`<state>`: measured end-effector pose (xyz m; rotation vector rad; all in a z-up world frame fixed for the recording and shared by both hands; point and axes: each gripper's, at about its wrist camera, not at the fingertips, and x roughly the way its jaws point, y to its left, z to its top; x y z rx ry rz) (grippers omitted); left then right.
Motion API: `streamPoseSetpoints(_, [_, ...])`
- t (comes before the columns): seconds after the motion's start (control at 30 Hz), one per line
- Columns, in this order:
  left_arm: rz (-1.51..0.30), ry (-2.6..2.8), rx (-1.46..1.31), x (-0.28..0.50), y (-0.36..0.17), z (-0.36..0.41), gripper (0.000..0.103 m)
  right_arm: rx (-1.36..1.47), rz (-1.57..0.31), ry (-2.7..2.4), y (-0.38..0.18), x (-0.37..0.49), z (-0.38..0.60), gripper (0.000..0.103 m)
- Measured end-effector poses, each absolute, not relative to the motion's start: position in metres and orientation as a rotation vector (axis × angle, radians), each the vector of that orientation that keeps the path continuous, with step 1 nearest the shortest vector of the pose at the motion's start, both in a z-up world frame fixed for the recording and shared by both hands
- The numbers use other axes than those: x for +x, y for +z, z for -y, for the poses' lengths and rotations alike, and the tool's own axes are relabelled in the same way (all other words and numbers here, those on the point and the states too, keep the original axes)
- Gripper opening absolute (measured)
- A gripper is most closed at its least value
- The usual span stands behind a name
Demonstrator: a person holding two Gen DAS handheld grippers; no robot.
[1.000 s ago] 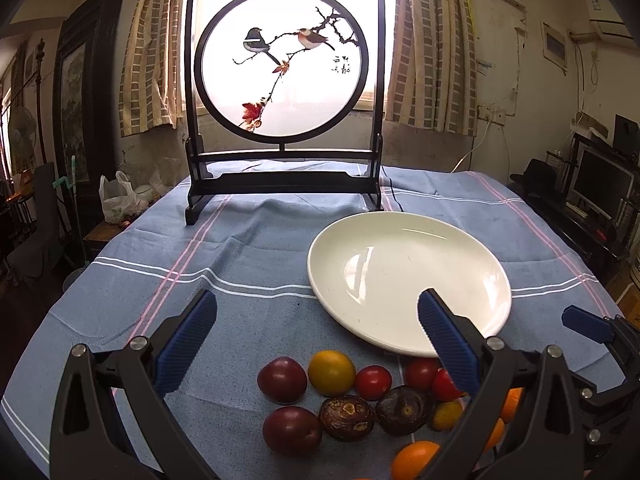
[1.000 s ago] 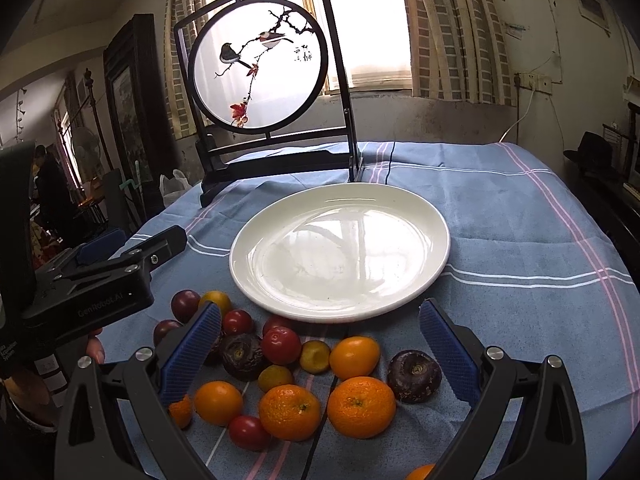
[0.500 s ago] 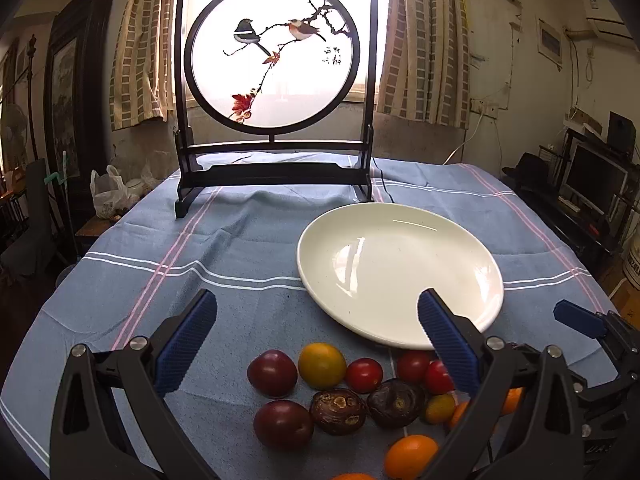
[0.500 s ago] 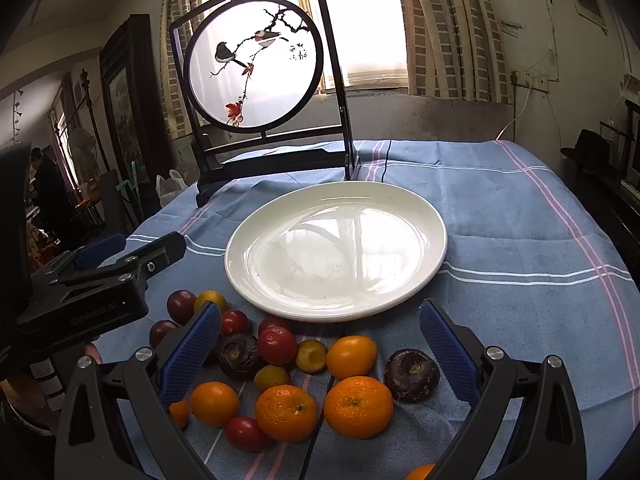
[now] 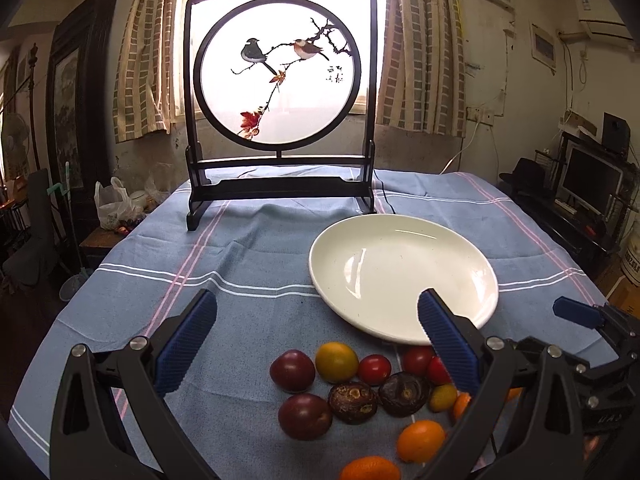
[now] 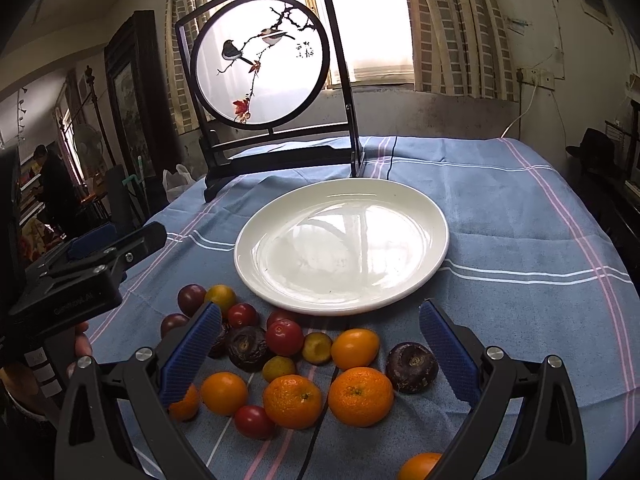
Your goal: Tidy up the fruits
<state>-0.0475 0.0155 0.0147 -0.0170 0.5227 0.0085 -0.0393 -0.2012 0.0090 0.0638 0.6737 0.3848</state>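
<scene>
An empty white plate (image 5: 404, 276) (image 6: 344, 244) sits on the blue tablecloth. In front of it lies a loose pile of fruit: dark plums (image 5: 292, 371), red tomatoes (image 6: 284, 337), brown passion fruits (image 5: 353, 403) (image 6: 412, 367), yellow plums and orange mandarins (image 6: 361, 396). My left gripper (image 5: 316, 336) is open and empty, held above the left part of the pile. My right gripper (image 6: 320, 348) is open and empty, held above the mandarins. The left gripper's body shows at the left of the right wrist view (image 6: 80, 272).
A dark wooden screen with a round bird painting (image 5: 280, 88) (image 6: 260, 60) stands at the back of the table. A thin cable (image 6: 308, 448) runs under the fruit. A plastic bag (image 5: 114, 208) sits on a low stand beyond the table's left edge.
Both grippers have drawn back slightly and tilted up. The fruit and plate have not moved. Both stay open.
</scene>
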Motion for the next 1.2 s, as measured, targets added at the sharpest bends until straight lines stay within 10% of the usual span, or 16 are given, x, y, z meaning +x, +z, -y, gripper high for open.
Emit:
streamPoseSetpoints(0.4, [-0.658, -0.251, 0.158, -0.135, -0.019, -0.015, 0.098, -0.088, -0.768, 0.405, 0.0, -0.101, 0.238, 0.099])
streamPoseSetpoints(0.5, [-0.736, -0.311, 0.184, -0.136, -0.04, -0.002, 0.081, -0.086, -0.8, 0.415, -0.009, -0.104, 0.239, 0.099])
streamPoseSetpoints(0.83, [-0.876, -0.305, 0.194, -0.098, -0.071, 0.012, 0.077, -0.143, -0.877, 0.408, -0.035, -0.097, 0.232, 0.099])
streamPoseSetpoints(1.2, [-0.954, -0.346, 0.213, -0.074, -0.083, 0.019, 0.044, -0.072, -0.973, 0.346, -0.059, -0.072, 0.247, 0.095])
